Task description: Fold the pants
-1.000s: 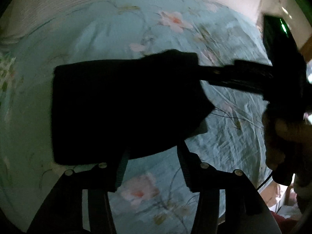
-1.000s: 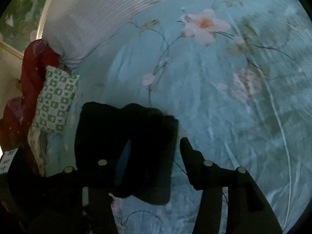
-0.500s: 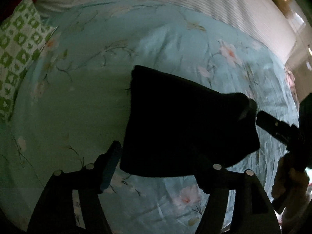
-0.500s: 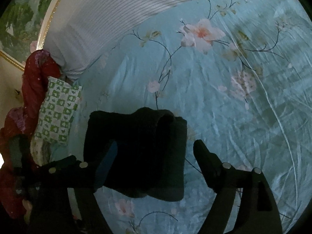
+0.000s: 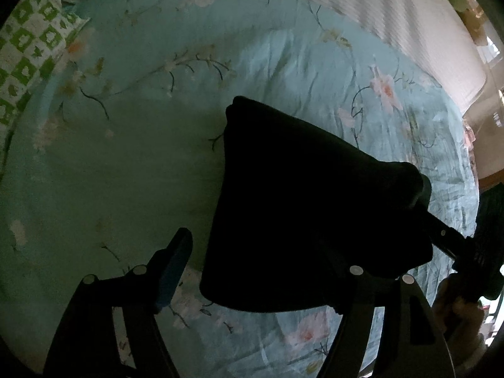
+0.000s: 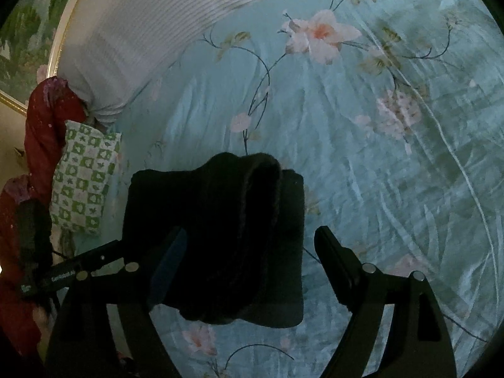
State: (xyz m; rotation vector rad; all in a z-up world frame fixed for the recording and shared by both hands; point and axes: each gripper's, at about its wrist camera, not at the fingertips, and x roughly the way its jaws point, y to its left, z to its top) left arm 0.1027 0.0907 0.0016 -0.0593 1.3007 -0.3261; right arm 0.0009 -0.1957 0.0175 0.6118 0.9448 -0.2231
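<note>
The black pants (image 5: 308,208) lie folded into a thick rectangular bundle on the light blue floral bedspread (image 5: 126,163). They also show in the right wrist view (image 6: 220,239), with a raised fold on top. My left gripper (image 5: 261,258) is open above the bundle's near edge, holding nothing. My right gripper (image 6: 252,252) is open over the bundle's near side, holding nothing. The right gripper also shows in the left wrist view (image 5: 447,239) at the bundle's right side.
A green and white checked pillow (image 6: 85,182) lies at the bed's left side, also in the left wrist view (image 5: 28,50). A red cloth (image 6: 41,132) hangs beside it. A white striped cover (image 6: 151,31) runs along the far edge of the bed.
Both grippers have opened and let go of the pants, which now rest on the bed. The left camera has swung left and back; the right gripper has pulled back a little.
</note>
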